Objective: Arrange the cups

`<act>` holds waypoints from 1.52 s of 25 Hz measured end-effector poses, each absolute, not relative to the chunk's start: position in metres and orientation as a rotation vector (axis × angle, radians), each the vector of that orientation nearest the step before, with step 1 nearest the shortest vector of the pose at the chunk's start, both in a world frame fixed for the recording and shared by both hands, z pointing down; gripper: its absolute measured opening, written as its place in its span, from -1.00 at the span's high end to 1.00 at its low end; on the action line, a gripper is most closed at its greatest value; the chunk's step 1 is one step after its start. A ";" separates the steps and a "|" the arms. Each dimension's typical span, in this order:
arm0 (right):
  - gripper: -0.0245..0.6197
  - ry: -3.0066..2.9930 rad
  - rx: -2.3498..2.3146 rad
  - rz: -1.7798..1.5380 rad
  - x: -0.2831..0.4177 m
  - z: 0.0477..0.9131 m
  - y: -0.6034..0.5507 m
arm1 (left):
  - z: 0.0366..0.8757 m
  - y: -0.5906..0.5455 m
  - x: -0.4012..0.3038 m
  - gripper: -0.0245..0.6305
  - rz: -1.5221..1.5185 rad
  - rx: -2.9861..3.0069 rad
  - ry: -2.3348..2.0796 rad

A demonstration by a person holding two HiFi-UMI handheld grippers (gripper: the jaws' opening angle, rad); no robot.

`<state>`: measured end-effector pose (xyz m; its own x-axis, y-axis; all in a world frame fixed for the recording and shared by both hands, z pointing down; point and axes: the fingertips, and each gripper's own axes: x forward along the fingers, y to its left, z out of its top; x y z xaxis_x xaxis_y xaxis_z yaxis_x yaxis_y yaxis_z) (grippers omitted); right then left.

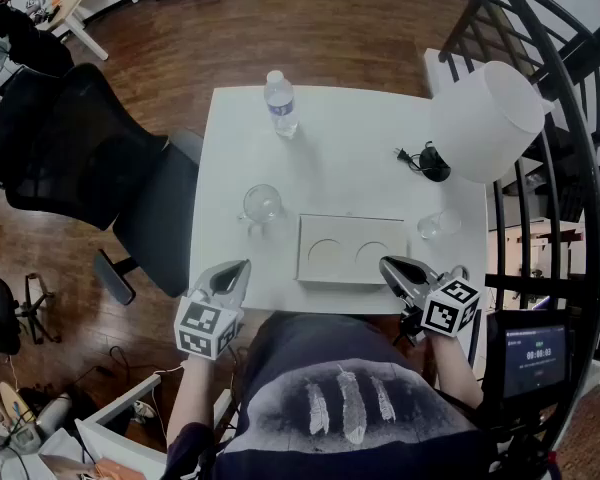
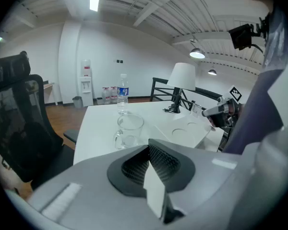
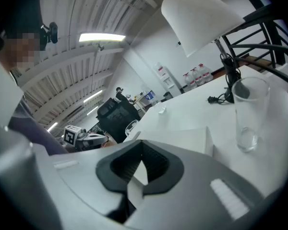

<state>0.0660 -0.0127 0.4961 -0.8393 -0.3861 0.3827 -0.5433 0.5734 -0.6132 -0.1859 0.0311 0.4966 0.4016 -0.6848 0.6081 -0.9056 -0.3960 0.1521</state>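
Note:
A clear glass mug with a handle stands left of a white tray that has two round recesses. A tall clear glass stands right of the tray. My left gripper hovers shut and empty at the table's near left edge, short of the mug. At the near right edge my right gripper is shut too, empty, by the tray's near right corner.
On the white table stand a water bottle at the far left and a white-shaded lamp with a black cable at the far right. A black office chair is left, a black metal rack right.

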 end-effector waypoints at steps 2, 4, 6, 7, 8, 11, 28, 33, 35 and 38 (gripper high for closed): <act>0.91 -2.594 0.766 1.119 0.065 0.495 -0.013 | 0.493 0.026 -0.202 0.88 0.647 2.193 -1.400; 0.91 -2.591 0.761 1.122 0.064 0.495 -0.014 | 0.491 0.018 -0.219 0.88 0.666 2.191 -1.445; 0.91 -2.589 0.759 1.125 0.063 0.494 -0.016 | 0.490 0.008 -0.234 0.88 0.698 2.199 -1.487; 0.91 -2.588 0.757 1.124 0.062 0.494 -0.017 | 0.491 0.002 -0.240 0.88 0.724 2.211 -1.502; 0.91 -2.587 0.754 1.121 0.061 0.494 -0.019 | 0.491 -0.003 -0.245 0.88 0.762 2.227 -1.512; 0.91 -2.586 0.749 1.115 0.058 0.493 -0.021 | 0.498 -0.017 -0.252 0.88 0.916 2.284 -1.492; 0.91 -2.630 0.694 0.966 0.050 0.480 -0.045 | 0.573 -0.054 -0.222 -0.19 1.303 2.430 -0.943; 0.91 -2.611 0.664 0.891 0.050 0.480 -0.053 | 0.580 -0.069 -0.212 -0.16 1.344 2.449 -0.858; 0.91 -2.611 0.658 0.887 0.051 0.480 -0.053 | 0.585 -0.071 -0.209 -0.12 1.385 2.449 -0.816; 0.91 -2.608 0.642 0.852 0.051 0.483 -0.054 | 0.593 -0.068 -0.204 0.00 1.505 2.461 -0.723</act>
